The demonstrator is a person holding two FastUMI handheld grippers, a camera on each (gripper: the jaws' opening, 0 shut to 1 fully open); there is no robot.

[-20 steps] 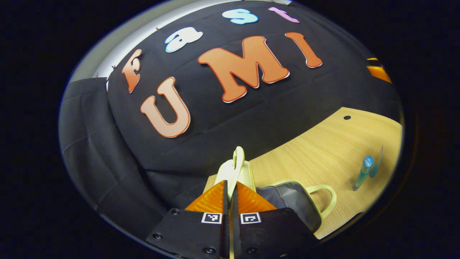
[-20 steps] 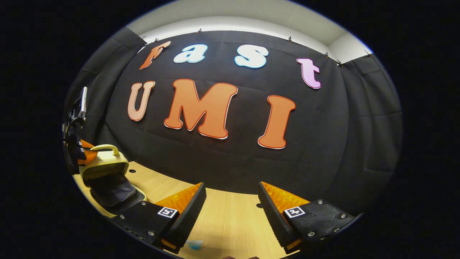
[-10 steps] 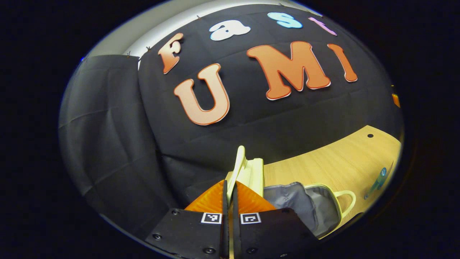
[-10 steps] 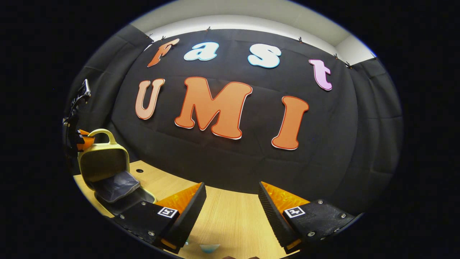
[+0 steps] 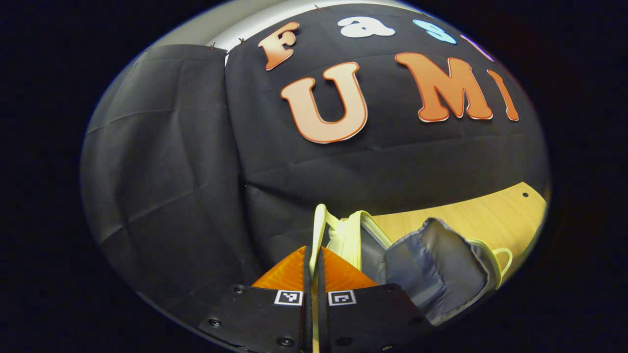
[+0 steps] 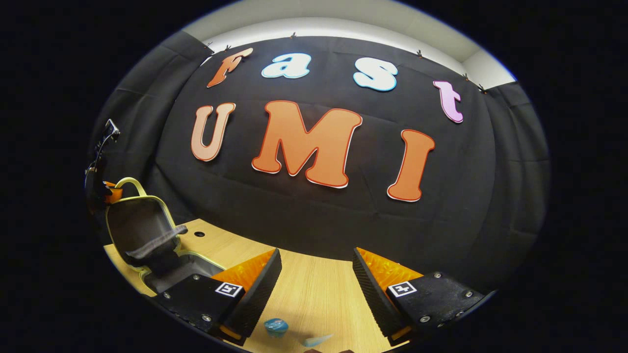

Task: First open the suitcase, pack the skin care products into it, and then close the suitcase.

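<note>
Since a second ago the suitcase lid (image 6: 140, 223) has swung from a low slant to nearly upright, and its grey lining now faces the right gripper view where the pale yellow shell showed before. The suitcase (image 5: 431, 269) sits at the left end of the table (image 6: 314, 294), its base lying open beneath the raised lid. A grey inner flap (image 5: 436, 267) hangs across the opening and hides most of the interior. The left gripper (image 5: 314, 260) has its jaws pressed together on the lid's pale handle (image 5: 320, 228); only a thin edge of that handle shows between them. In the right gripper view this gripper sits at the far left rim, small and partly cut off. The right gripper (image 6: 316, 279) hovers over the table with jaws wide apart, holding nothing. Two bluish skin care products (image 6: 275, 326) lie below it at the lower rim, cut off and too blurred to identify; a second ago only a sliver of one showed there.
</note>
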